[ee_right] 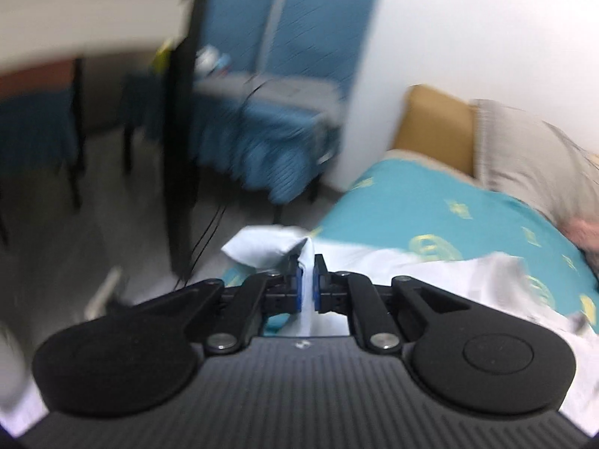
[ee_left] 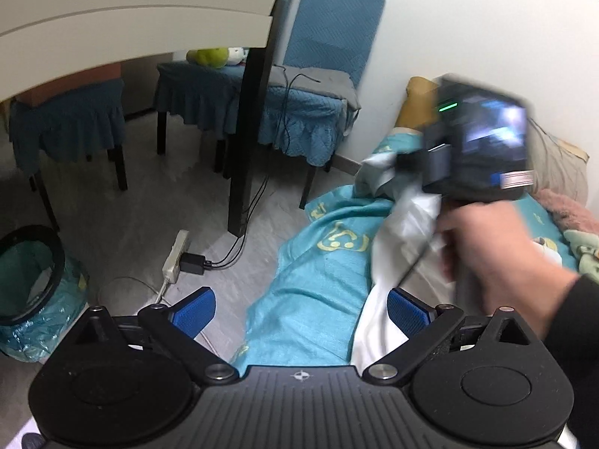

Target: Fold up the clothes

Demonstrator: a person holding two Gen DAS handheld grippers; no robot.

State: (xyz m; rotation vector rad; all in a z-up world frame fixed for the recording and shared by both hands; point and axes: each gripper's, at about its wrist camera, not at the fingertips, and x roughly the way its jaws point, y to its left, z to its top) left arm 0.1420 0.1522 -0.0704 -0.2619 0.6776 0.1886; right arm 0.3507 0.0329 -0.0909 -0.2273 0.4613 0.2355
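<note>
1. The left gripper [ee_left: 301, 312] is spread wide, grasping nothing, above the teal bedspread [ee_left: 318, 280].
2. The right gripper [ee_right: 307, 286] pinches a fold of the white garment [ee_right: 262, 249].
3. The garment lies on the bedspread, right of the chairs [ee_left: 318, 86].

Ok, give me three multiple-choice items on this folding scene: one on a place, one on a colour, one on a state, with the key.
1. Where does the white garment lie?
A. on the floor
B. on the teal bedspread
C. on a chair seat

2. What colour are the left gripper finger pads?
A. red
B. green
C. blue

3. How is the right gripper?
A. shut on the garment
B. wide open
C. out of view

Key: 1 B, white cloth spreads over the teal cover; 2 C, both pads show blue in the left wrist view; 3 A, a fold of white cloth is pinched between its fingers.
</note>
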